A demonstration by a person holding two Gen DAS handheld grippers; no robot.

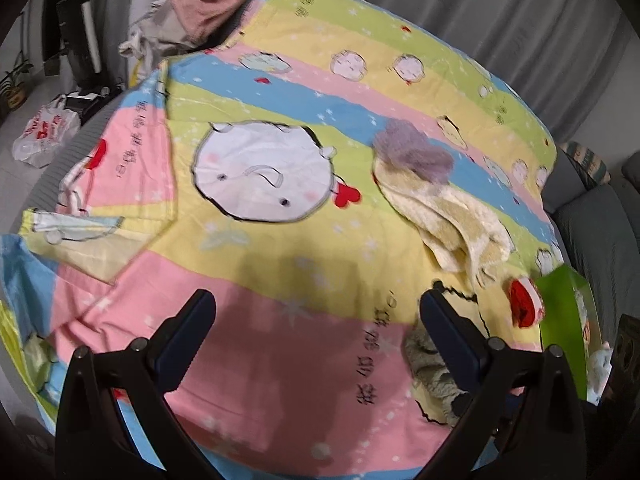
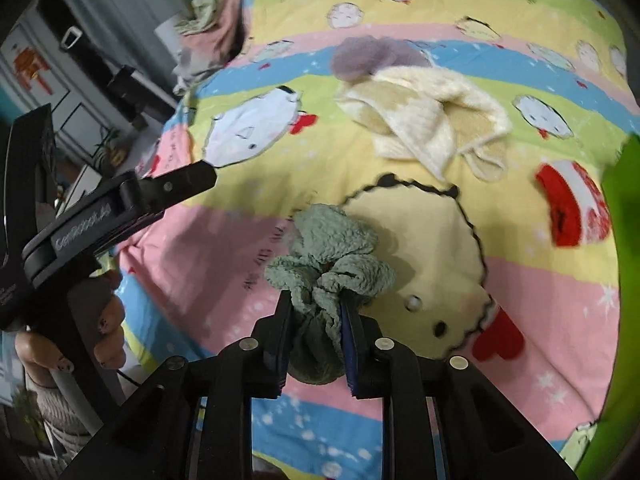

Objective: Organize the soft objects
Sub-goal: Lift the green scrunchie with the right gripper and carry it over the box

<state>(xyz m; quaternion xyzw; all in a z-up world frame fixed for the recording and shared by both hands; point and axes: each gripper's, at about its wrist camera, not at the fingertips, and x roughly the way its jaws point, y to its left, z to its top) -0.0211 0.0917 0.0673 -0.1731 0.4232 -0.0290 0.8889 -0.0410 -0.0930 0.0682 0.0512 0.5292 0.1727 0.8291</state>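
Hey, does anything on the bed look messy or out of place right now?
Yes. The striped sheet has its left corner flipped back over itself. A cream towel lies crumpled mid-bed with a purple fuzzy piece on its far end. The right gripper is shut on a bunched green cloth.

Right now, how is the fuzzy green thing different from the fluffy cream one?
The green fuzzy cloth is bunched up and pinched in the right tool; the cream cloth lies loose and spread out on the striped sheet, with no tool touching it. The green cloth is one plain colour, while the cream cloth has tan patches. The green cloth looks like the smaller bundle. Both look soft and fluffy.
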